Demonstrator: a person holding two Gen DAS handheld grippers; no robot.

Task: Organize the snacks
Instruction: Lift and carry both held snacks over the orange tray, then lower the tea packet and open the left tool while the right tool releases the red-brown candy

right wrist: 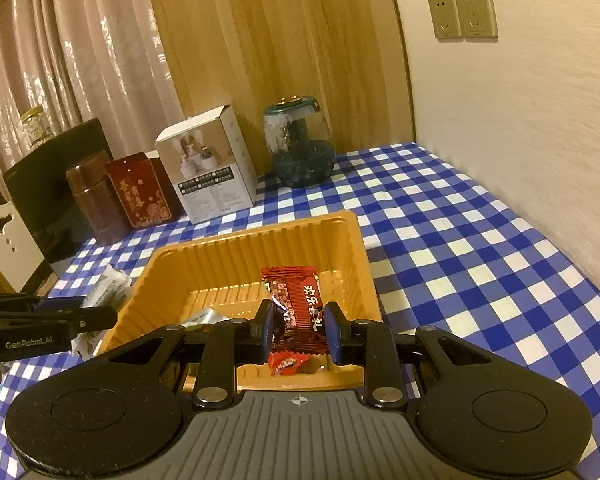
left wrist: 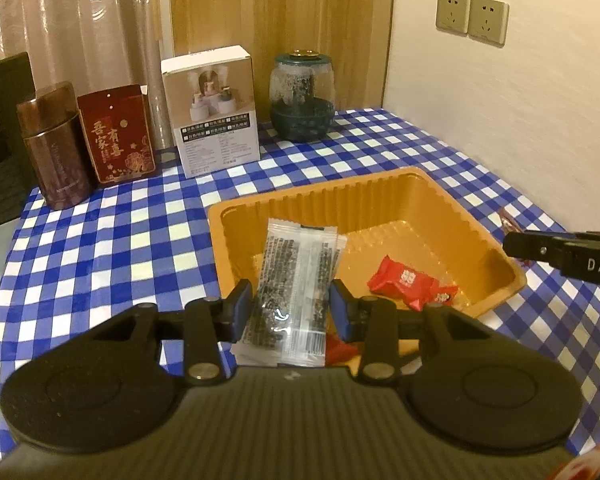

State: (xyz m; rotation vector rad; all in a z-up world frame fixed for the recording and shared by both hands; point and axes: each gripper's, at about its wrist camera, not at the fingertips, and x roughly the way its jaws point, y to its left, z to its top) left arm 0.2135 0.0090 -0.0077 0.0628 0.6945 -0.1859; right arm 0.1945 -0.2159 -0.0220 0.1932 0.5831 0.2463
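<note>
In the left wrist view, the left gripper (left wrist: 291, 307) sits low in the middle of the frame, its blue pads clamped on a clear snack packet (left wrist: 296, 284) printed with dark text. The packet stands between the pads with its long axis running up and down the picture, its top end leaning slightly right over the near left part of the orange tray (left wrist: 380, 196), its bottom end hanging below the pads. Inside the tray, right of the packet, lies a red candy (left wrist: 404, 282), its length slanting down to the right. The gripper points forward and downward at the checked tablecloth (left wrist: 100, 248). The right gripper's black finger (left wrist: 560, 254) pokes in from the right edge, just beyond the tray's right rim.

In the right wrist view, the right gripper (right wrist: 298, 330) is at lower centre, closed on a dark red snack bar (right wrist: 300, 304). The bar rises from between the pads, long axis up the frame, tilted a little left, over the tray's (right wrist: 236, 248) floor. A small red candy (right wrist: 290, 362) lies beneath it by the tray's near wall. This gripper tips down into the tray. At the left edge the left gripper enters sideways, the clear packet (right wrist: 108, 288) at its tip beside the tray's left wall.
</note>
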